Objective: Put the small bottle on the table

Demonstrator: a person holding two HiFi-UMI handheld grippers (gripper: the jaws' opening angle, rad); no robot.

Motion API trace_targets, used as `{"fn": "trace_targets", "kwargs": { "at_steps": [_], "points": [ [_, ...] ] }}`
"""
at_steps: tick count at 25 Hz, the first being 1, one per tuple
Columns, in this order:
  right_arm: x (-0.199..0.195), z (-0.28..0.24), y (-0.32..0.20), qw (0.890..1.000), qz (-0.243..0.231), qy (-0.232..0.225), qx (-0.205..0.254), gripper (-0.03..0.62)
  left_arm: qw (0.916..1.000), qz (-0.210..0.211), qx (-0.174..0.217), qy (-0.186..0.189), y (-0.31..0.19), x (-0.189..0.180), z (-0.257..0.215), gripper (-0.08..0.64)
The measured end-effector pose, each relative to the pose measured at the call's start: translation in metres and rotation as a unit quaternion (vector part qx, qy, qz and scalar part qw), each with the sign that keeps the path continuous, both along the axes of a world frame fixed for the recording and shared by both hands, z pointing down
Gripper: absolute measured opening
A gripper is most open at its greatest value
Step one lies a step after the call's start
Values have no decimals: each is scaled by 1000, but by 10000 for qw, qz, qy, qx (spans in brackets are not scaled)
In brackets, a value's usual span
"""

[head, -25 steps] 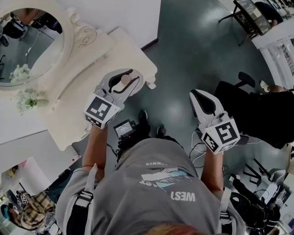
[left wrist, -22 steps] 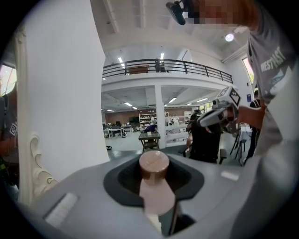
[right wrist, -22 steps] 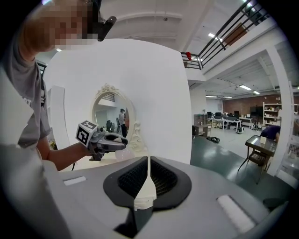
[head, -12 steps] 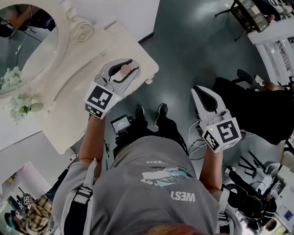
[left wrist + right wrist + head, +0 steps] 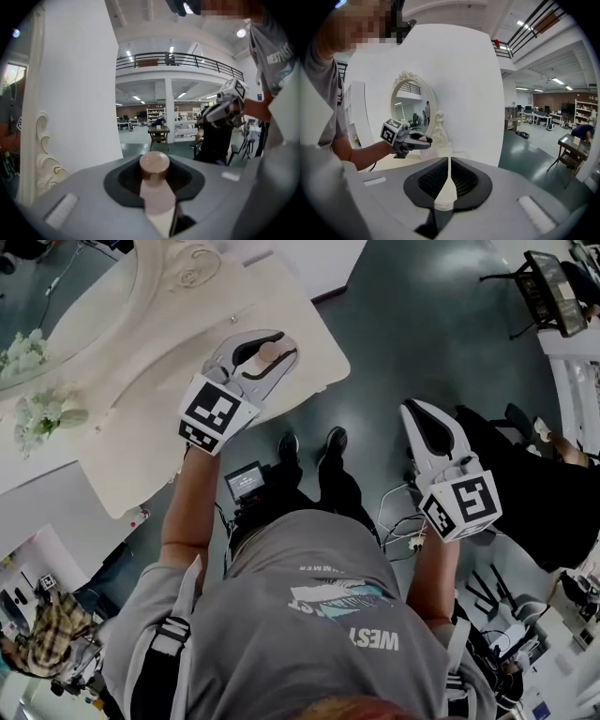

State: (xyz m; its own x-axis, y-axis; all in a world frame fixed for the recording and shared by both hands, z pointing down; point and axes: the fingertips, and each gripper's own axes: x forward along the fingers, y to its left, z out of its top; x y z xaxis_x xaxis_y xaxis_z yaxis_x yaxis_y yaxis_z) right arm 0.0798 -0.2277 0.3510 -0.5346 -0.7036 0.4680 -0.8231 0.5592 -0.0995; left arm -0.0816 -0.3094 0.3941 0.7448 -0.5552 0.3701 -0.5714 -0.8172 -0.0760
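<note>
A small pale bottle (image 5: 268, 352) with a pinkish-brown cap (image 5: 154, 163) sits between the jaws of my left gripper (image 5: 274, 345), which is shut on it. The gripper holds it in the air over the near right corner of the cream dressing table (image 5: 178, 381). The left gripper view shows the bottle (image 5: 156, 192) lying along the jaws, cap pointing outward. My right gripper (image 5: 418, 414) hangs over the dark floor to the right, clear of the table; its pads (image 5: 448, 180) meet with nothing between them. It looks across at the left gripper (image 5: 423, 138).
An oval mirror (image 5: 56, 287) and white flowers (image 5: 37, 413) stand at the table's back left. Below me are my shoes (image 5: 333, 441), a small screen device (image 5: 246, 482) and cables (image 5: 398, 521). A black chair (image 5: 534, 484) stands at the right.
Both grippers have moved forward and a little down. The left one, still holding the bottle, has gone from the table's corner to further over its top.
</note>
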Motion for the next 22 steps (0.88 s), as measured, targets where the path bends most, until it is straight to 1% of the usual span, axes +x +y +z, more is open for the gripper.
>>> {"fn": "trace_targets", "kwargs": {
  "at_steps": [5, 9, 13, 22],
  "points": [
    [-10, 20, -21, 9996, -236, -35, -136, 21, 9997, -212, -61, -35, -19, -9, 18, 112],
    [-25, 44, -30, 9982, -472, -53, -378, 21, 9988, -434, -217, -54, -27, -24, 39, 112],
    [-36, 67, -37, 9965, -644, -70, -538, 23, 9981, -533, -299, -104, -38, -31, 61, 112],
    [-59, 116, -44, 9902, -1042, -118, -928, 28, 9938, -844, -688, -244, -54, -49, 121, 112]
  ]
}}
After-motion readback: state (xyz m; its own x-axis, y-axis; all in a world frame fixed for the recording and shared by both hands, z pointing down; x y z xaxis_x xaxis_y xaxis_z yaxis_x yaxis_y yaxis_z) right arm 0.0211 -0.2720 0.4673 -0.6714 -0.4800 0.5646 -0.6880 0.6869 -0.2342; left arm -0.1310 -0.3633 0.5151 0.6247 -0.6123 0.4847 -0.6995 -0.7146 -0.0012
